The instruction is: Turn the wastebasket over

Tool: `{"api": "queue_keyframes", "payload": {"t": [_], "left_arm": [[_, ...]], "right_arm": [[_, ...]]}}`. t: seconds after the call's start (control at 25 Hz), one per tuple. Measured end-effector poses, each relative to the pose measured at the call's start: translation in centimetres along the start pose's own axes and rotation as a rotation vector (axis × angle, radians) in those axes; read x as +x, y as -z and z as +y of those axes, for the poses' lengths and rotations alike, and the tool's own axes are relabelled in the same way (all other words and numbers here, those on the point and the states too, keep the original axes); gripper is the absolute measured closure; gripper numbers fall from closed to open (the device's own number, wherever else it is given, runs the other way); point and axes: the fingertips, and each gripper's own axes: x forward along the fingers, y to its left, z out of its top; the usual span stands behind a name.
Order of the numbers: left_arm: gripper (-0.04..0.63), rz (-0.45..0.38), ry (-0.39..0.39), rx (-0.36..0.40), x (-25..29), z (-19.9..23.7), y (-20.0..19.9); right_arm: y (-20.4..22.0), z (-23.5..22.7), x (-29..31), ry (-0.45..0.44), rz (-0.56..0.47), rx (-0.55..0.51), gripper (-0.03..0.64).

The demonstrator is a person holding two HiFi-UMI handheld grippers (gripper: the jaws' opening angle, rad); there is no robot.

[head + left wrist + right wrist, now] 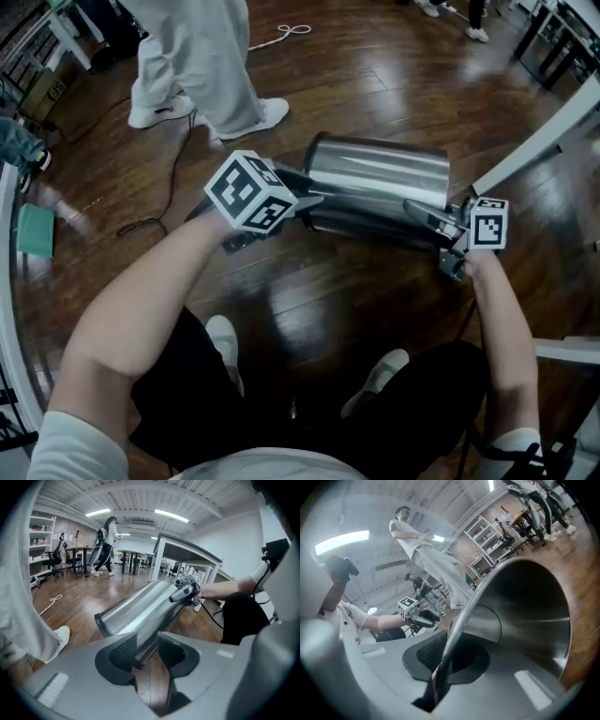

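Dark, glossy wood floor (pixel 309 300); open office w/ desks and shelving in the bkgd.

Centre: the wastebasket (pixel 375 183), a shiny metal cylinder, lies on its side, approx. horiz., spanning btwn your two grippers, just ahead of your shoes (pixel 225 342). Head view alone does not settle whether it clears the boards.

Left side: your left gripper (pixel 302 200) meets the bin at its base end. Its jaws stand partly apart w/ the lower edge of the bin wedged btwn them, and the ribbed pads (pixel 123 649) bear on the metal, so you have a hold there.

Right side: your right gripper (pixel 433 217) sits at the opposite, open end. Its jaws are closed tight on the thin rim, one on either side of the lip. The right gripper view looks past the rim into the dark, hollow inside.

Surroundings: a bystander (pixel 202 66) in pale trousers and white shoes stands beyond the bin, upper left. A black cable (pixel 155 202) trails across the floor near that person. A white cord (pixel 286 36) lies looped farther back. A white table leg (pixel 530 145) slants in at right, near your right gripper.
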Motion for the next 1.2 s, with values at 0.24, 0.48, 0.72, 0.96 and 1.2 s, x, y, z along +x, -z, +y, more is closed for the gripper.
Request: {"api": "queue_keyframes", "payload": {"t": [0.24, 0.48, 0.72, 0.96, 1.2], "left_arm": [[0.456, -0.007, -0.015, -0.123, 0.4, 0.5, 2.4], [0.431, -0.006, -0.009, -0.230, 2.3, 0.7, 3.7], [0.405, 0.011, -0.017, -0.305, 6.4, 2.5, 4.7], [0.390, 0.021, 0.038, -0.341, 7.8, 2.8, 5.6], [0.390, 0.007, 0.082, -0.357, 8.7, 2.5, 5.2]], "right_arm": [[4.3, -2.5, -1.3, -0.077, -0.126, 0.056, 0.601], [7.9, -3.7, -2.2, -0.131, -0.177, 0.096, 0.600], [8.9, -4.7, -3.2, -0.162, -0.196, 0.115, 0.600], [9.9, -5.8, -4.2, -0.173, -0.240, 0.136, 0.600], [10.7, -6.8, -4.7, -0.158, -0.258, 0.157, 0.601]]}}
